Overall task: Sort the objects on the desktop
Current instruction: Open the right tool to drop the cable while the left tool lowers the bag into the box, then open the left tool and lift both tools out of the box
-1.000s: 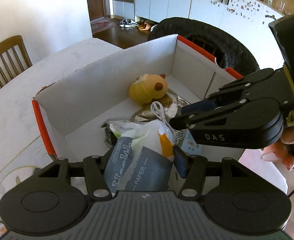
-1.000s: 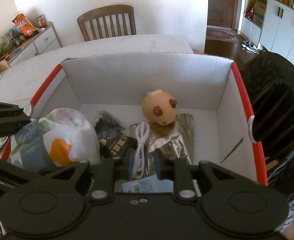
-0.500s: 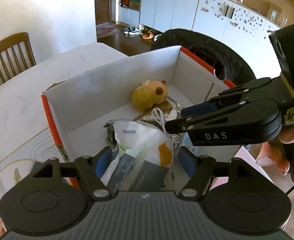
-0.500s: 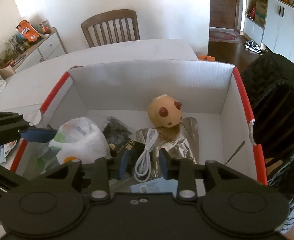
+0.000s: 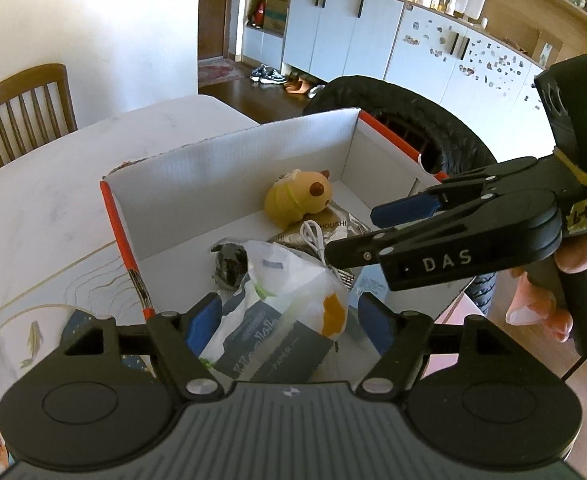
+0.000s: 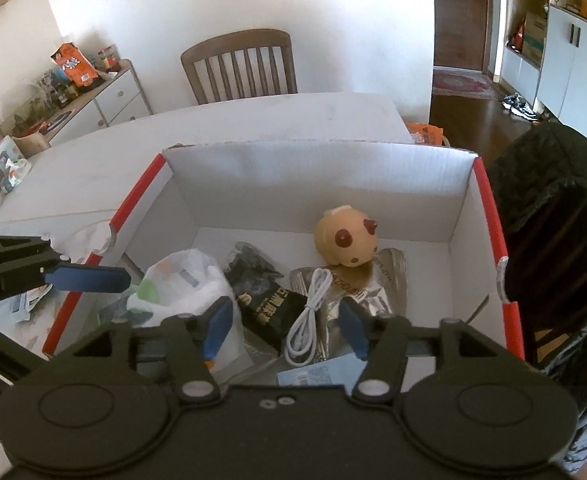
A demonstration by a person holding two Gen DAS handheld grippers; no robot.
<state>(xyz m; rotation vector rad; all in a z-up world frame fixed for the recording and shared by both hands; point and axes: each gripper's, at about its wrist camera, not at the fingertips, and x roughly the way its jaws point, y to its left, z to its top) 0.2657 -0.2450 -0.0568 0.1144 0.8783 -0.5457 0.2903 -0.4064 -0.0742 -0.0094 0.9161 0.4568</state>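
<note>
White marble-look tabletop point(image 6: 221, 128) carries an open white cardboard box with red edges point(image 6: 317, 188), and a wooden slat-back chair point(image 6: 239, 66) stands behind it. The left gripper point(image 5: 289, 322) hangs over the box's near-left corner, its blue pads apart on either side of a white plastic tissue pack with a grey paper label point(image 5: 277, 320) that now rests inside the box. The right gripper point(image 6: 287, 326) hovers over the box's near side; its jaws have just been opening, and they hold nothing, a coiled white charging cable point(image 6: 307, 320) lying below them. Both seem to be releases, so lifting straight up, clear of the box walls, should keep the contents unsnagged. Beyond the cable lie a crinkled silver foil pouch point(image 6: 377, 288), a black packet with gold print point(image 6: 269, 308) and, nearest the far wall, a round tan toy head with brown ears point(image 6: 347, 242).
</note>
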